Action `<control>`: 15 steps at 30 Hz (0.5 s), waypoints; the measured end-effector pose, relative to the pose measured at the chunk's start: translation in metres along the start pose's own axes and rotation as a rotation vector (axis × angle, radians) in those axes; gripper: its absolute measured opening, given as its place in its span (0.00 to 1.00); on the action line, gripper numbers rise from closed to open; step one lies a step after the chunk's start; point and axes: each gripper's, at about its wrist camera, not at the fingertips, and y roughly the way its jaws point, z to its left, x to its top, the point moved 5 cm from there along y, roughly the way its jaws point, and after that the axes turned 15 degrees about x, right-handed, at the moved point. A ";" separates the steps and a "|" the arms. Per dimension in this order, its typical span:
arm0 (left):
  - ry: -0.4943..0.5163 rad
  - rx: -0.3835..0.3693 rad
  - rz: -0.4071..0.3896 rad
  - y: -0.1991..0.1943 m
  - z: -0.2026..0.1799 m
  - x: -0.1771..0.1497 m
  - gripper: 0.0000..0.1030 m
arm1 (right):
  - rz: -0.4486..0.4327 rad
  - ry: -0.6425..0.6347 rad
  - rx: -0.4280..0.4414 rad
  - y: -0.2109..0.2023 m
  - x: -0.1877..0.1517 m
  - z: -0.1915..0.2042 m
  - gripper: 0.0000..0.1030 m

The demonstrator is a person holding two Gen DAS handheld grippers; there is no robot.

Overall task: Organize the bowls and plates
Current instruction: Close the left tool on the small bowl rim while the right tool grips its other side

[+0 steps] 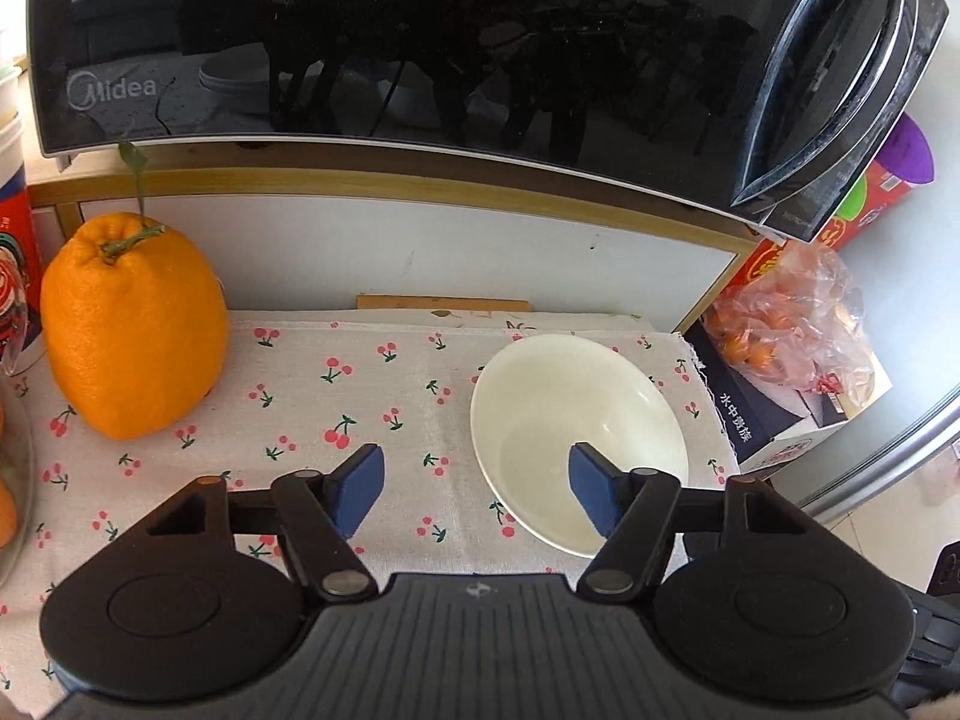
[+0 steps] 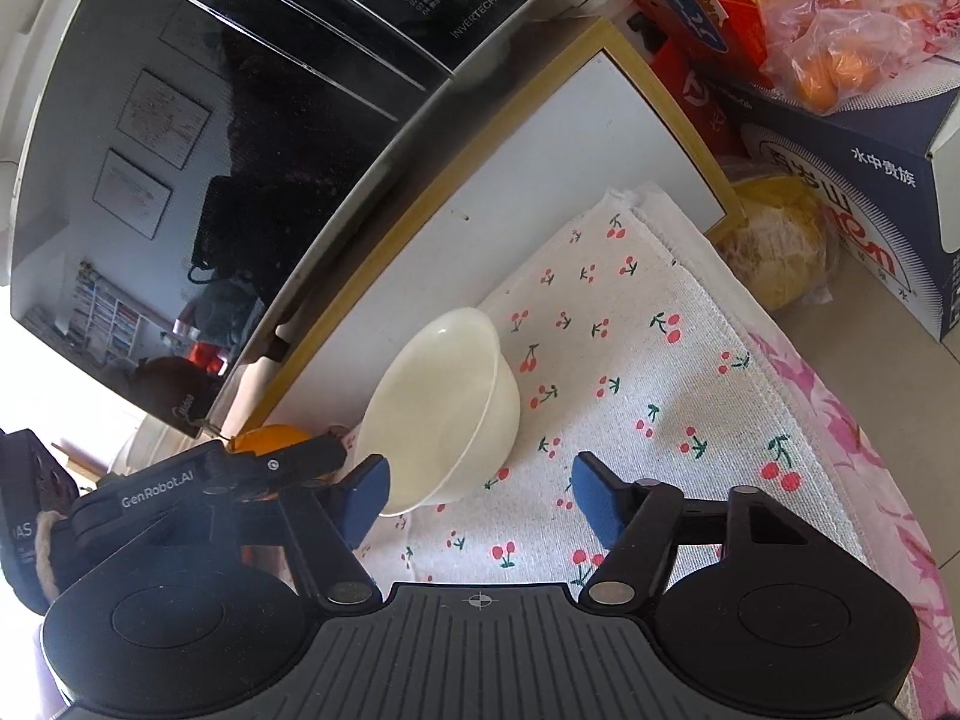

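Near the cloth's right edge, we flank one white bowl [image 1: 576, 438].
Our left gripper [image 1: 477, 489] and right gripper [image 2: 477, 495] are both spread, pinching nothing; the left one's right pad hangs over the bowl's hollow. We risk tipping the bowl with an off-centre rim pinch, or knocking the large orange [image 1: 132, 330] near the cherry-print cloth [image 1: 360, 384]'s left edge.

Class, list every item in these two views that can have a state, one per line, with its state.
Bowl: upright, empty, on the cherry cloth.
Microwave: door shut.
Orange: whole, unpeeled, stem on.
Plastic bag: holds small oranges, lies on a box.
Left claw: open, one finger over the bowl's rim, gripping nothing.
Right claw: open, beside the bowl, empty.
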 end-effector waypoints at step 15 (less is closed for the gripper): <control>-0.018 -0.071 -0.011 0.017 -0.006 -0.001 0.18 | -0.052 0.126 0.083 0.009 0.003 -0.017 0.24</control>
